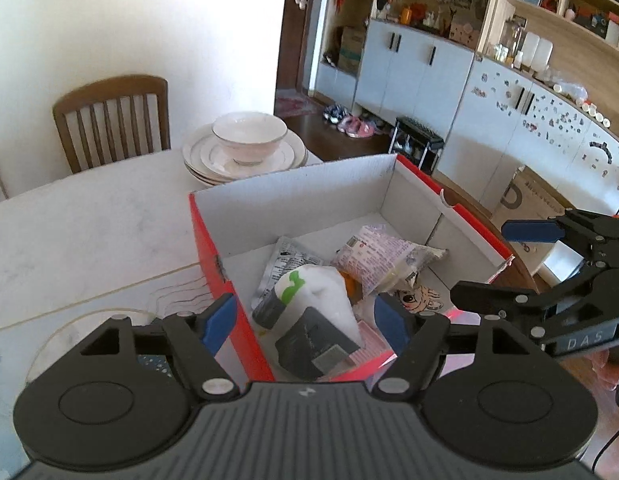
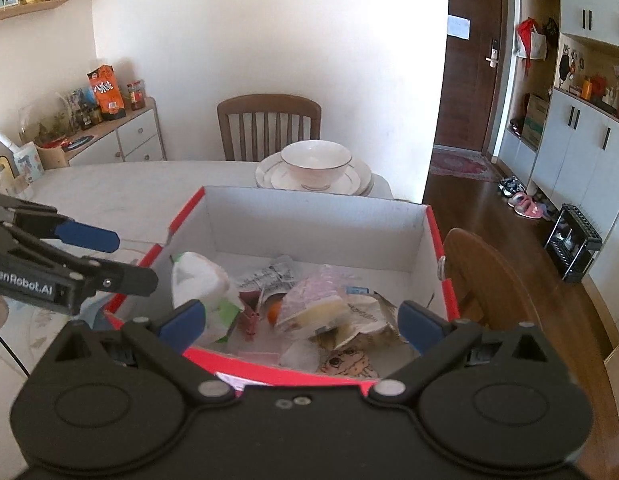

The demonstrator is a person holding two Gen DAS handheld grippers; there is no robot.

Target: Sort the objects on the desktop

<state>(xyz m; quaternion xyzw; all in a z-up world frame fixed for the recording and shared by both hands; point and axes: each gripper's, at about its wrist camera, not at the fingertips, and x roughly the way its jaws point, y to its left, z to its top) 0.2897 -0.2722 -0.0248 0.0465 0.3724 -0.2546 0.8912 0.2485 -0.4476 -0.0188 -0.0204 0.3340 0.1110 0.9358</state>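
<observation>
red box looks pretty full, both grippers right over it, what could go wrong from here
1. The red box sits at the table's edge beside the chair back; a nudge from the right gripper could push it off.
2. The left gripper straddles the box's near-left wall, so one finger might catch and drag the box.
3. The bowl rests on stacked plates just behind the box; shoving the box back could knock them.

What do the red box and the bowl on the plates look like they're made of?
The red box looks like cardboard: thin folded walls, matte white inside, a printed red outside. The bowl seems to be glazed ceramic or porcelain: glossy white with a thin dark rim line, like the plates under it.
</observation>
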